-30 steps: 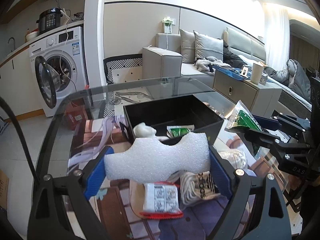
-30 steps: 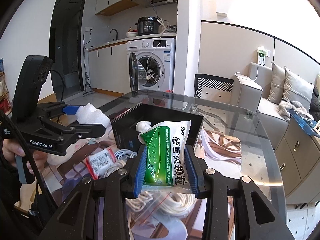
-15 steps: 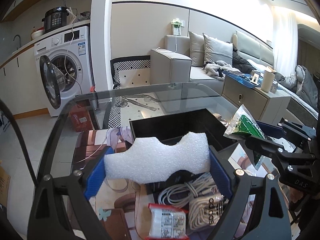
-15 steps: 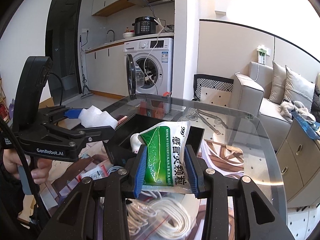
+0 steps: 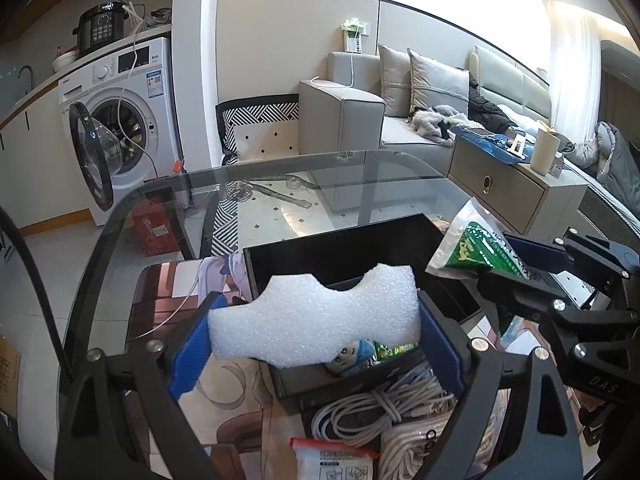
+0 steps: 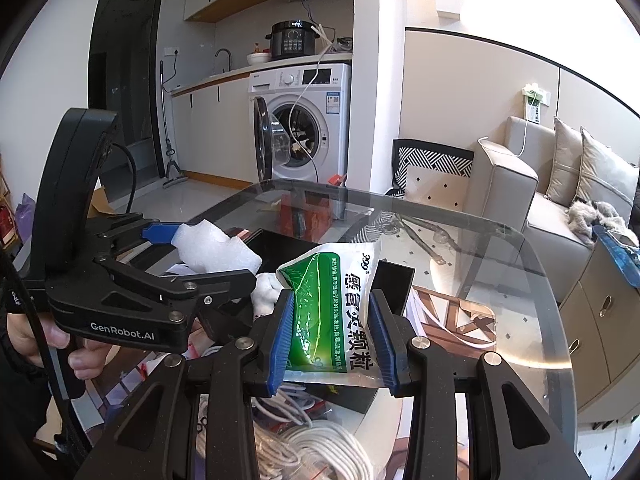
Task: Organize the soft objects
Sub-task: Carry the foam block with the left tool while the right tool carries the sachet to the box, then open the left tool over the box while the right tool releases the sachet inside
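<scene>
Resting on the glass table (image 5: pixel 360 168), a black open box (image 5: pixel 340 248) is seen. Above it, a white, bead-textured foam block (image 5: pixel 316 320) with a notched top is clamped by the left gripper (image 5: pixel 316 336); a green-and-white granule sachet (image 6: pixel 340 312) is pinched by the right gripper (image 6: pixel 332 336).

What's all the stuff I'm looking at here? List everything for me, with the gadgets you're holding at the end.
foam piece: 1, white, between the left fingers, over the box
sachet: 1, green and white, between the right fingers
box: 1, black, open, on the table
doll: 1, small, blue-haired, inside the box
cord bundles: several, white, in front of the box
packet: 1, white with red edge, near edge
glass table: 1, clear
washing machine: 1, white, door open
sofa: 1, grey
left gripper: 1, black, blue pads
right gripper: 1, black, blue pads
</scene>
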{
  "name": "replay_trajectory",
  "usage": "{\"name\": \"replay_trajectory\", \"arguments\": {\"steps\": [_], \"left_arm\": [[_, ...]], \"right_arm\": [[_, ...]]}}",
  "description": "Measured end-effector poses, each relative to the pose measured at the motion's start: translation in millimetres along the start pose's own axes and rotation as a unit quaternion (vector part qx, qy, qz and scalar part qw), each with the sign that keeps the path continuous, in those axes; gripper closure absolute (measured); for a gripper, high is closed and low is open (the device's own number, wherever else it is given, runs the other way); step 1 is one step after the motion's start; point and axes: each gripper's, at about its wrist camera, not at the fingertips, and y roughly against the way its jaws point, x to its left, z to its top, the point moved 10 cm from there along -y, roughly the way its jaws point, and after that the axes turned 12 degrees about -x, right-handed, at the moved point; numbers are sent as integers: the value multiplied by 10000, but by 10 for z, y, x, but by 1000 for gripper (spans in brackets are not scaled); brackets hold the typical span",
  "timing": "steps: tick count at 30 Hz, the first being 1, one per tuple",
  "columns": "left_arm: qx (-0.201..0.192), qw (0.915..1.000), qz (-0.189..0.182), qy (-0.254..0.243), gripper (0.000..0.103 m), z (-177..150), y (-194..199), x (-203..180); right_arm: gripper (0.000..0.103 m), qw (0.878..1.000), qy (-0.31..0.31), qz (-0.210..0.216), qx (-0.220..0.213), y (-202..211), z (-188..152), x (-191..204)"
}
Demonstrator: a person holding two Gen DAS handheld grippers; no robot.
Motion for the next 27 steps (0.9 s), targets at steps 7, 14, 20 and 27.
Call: {"name": "replay_trajectory", "arguments": {"steps": [7, 14, 20, 27], "left_arm": [[107, 9999, -8, -17, 12, -5, -164, -1], [219, 9998, 11, -30, 12, -49, -294, 11], [224, 9997, 19, -79, 12, -48, -355, 8], [232, 9995, 93, -196, 12, -59, -396, 27]], "right_arm": [[66, 9999, 32, -42, 128, -175, -36, -70], [66, 9994, 129, -33, 310, -354, -112, -124], [66, 9991, 169, -23, 384, -482, -112, -168], [66, 9986, 273, 2, 460, -570, -144, -149]]}}
